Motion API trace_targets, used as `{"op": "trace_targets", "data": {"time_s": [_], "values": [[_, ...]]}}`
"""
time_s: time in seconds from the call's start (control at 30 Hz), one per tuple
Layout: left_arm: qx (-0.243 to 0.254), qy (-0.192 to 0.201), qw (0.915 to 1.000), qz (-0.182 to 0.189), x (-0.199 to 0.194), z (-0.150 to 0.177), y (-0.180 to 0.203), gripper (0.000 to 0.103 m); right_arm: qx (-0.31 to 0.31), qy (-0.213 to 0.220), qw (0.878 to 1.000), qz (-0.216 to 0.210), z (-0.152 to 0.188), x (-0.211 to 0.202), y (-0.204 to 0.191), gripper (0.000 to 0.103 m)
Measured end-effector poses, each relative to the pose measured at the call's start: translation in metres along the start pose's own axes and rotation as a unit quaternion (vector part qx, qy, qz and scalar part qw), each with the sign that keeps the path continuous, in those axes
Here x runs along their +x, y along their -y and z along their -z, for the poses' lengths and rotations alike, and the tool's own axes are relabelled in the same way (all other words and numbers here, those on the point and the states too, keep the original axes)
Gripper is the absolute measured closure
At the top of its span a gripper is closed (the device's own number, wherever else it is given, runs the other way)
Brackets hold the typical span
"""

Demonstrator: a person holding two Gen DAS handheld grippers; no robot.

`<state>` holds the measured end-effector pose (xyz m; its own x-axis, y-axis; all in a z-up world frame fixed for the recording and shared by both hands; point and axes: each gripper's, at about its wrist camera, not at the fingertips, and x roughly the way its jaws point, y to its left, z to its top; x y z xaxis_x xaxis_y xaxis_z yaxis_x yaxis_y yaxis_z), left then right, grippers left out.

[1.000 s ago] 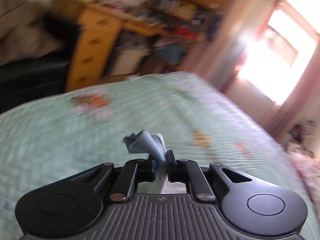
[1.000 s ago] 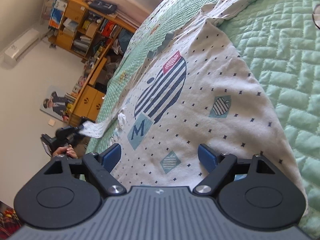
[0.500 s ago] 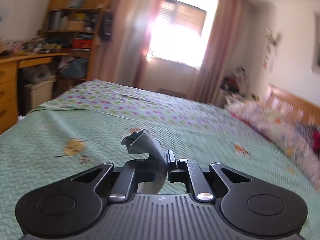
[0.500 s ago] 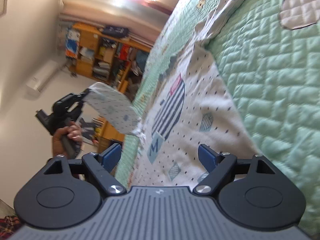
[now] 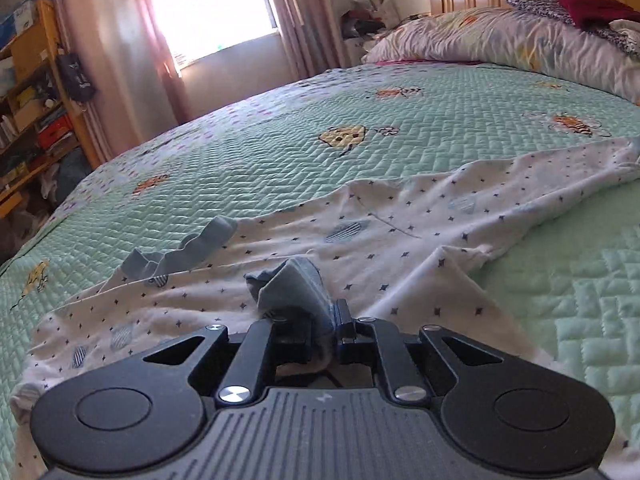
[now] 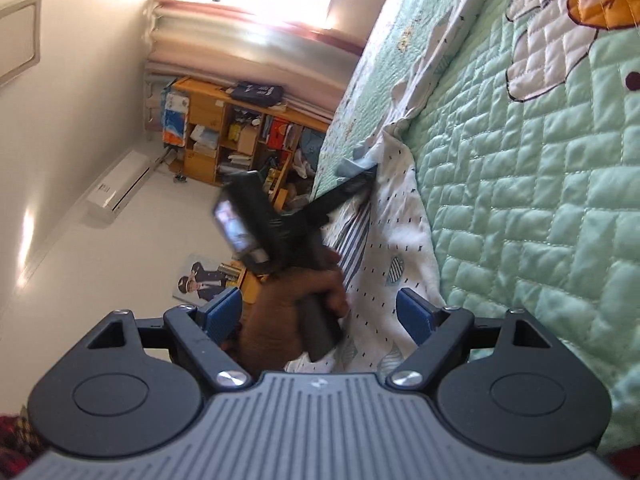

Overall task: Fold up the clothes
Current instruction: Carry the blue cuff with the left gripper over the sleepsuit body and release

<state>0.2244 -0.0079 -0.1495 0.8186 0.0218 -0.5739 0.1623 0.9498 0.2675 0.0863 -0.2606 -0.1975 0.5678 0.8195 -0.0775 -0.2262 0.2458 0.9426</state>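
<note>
- Bedspread [image 5: 280, 168], green and quilted with insect patches, covers the bed and carries the whole job; a pillow [image 5: 500, 40] lies at the headboard end, well clear of the work.
- White star-print garment [image 5: 400, 232] lies spread across the bedspread, its far end trailing off toward the right of the left wrist view; in the right wrist view it shows as a pale strip [image 6: 400, 216] running along the quilt.
- Blue ribbed collar [image 5: 180, 252] stands rumpled at the garment's left edge, so that side is not flat.
- Left gripper [image 5: 334, 326] has its jaws pressed together on a blue cuff [image 5: 296, 284], which bunches up just ahead of the fingertips and sits over the body of the garment; the right wrist view shows a hand [image 6: 296, 304] around its handle, with its tip at the cloth.
- Right gripper [image 6: 320, 312] has its blue pads spread wide with nothing pinched between them, hovering by the near part of the garment.
- Judgement: the step in hand is laying a sleeve across the body. To do it well, lower the cuff onto the white cloth with the sleeve straight, let go only once it rests flat, and use the free right gripper to pin or smooth the garment so the fold does not drag the collar side further out of shape.
</note>
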Motion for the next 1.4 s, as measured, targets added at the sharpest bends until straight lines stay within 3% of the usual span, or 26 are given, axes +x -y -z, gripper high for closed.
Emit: {"op": "trace_targets", "data": {"time_s": [0.4, 0.57, 0.67, 0.77, 0.83, 0.9, 1.0, 1.07, 1.13, 1.17, 1.23, 1.3, 1.33, 1.37, 1.4], "values": [[-0.015, -0.004, 0.9998, -0.013, -0.004, -0.021, 0.002, 0.091, 0.011, 0.018, 0.997, -0.068, 0.002, -0.008, 0.02, 0.018], [0.059, 0.001, 0.9983, 0.0, -0.007, -0.015, 0.011, 0.087, 0.013, 0.017, 0.997, -0.071, 0.002, -0.01, 0.022, 0.018], [0.133, 0.014, 0.991, -0.004, -0.011, -0.005, 0.023, 0.079, 0.015, 0.018, 0.997, -0.072, 0.0, -0.01, 0.023, 0.018], [0.207, 0.039, 0.9775, 0.003, -0.022, 0.004, 0.033, 0.066, 0.015, 0.019, 0.997, -0.075, 0.0, -0.012, 0.024, 0.018], [0.218, 0.052, 0.9746, 0.0, -0.031, 0.006, 0.031, 0.045, 0.015, 0.019, 0.997, -0.076, 0.0, -0.014, 0.025, 0.018], [0.178, 0.064, 0.9818, 0.011, -0.044, 0.004, 0.017, 0.033, 0.015, 0.02, 0.997, -0.078, 0.0, -0.014, 0.026, 0.018], [0.04, 0.063, 0.9958, 0.053, -0.063, -0.001, -0.028, 0.03, 0.019, 0.023, 0.996, -0.086, 0.0, -0.016, 0.028, 0.018], [-0.066, 0.067, 0.993, 0.072, -0.067, -0.001, -0.066, 0.029, 0.027, 0.027, 0.995, -0.093, 0.0, -0.018, 0.032, 0.018], [-0.18, 0.065, 0.9786, 0.075, -0.06, 0.001, -0.111, 0.028, 0.028, 0.029, 0.995, -0.094, 0.0, -0.019, 0.033, 0.018], [-0.241, 0.06, 0.9652, 0.082, -0.051, 0.005, -0.136, 0.028, 0.027, 0.029, 0.995, -0.093, 0.0, -0.019, 0.034, 0.018], [-0.355, 0.038, 0.9291, 0.096, -0.028, 0.024, -0.184, 0.029, 0.02, 0.026, 0.996, -0.088, 0.0, -0.018, 0.032, 0.018], [-0.442, -0.002, 0.8929, 0.086, -0.003, 0.057, -0.218, 0.029, 0.012, 0.024, 0.996, -0.082, 0.001, -0.017, 0.03, 0.018], [-0.472, -0.017, 0.8765, 0.093, 0.006, 0.075, -0.23, 0.039, 0.009, 0.023, 0.996, -0.08, 0.001, -0.016, 0.029, 0.018], [-0.49, -0.019, 0.8654, 0.101, 0.01, 0.09, -0.239, 0.047, 0.007, 0.023, 0.997, -0.079, 0.001, -0.016, 0.029, 0.018], [-0.497, -0.012, 0.8605, 0.11, 0.006, 0.098, -0.244, 0.058, 0.007, 0.023, 0.997, -0.078, 0.001, -0.016, 0.029, 0.018]]}}
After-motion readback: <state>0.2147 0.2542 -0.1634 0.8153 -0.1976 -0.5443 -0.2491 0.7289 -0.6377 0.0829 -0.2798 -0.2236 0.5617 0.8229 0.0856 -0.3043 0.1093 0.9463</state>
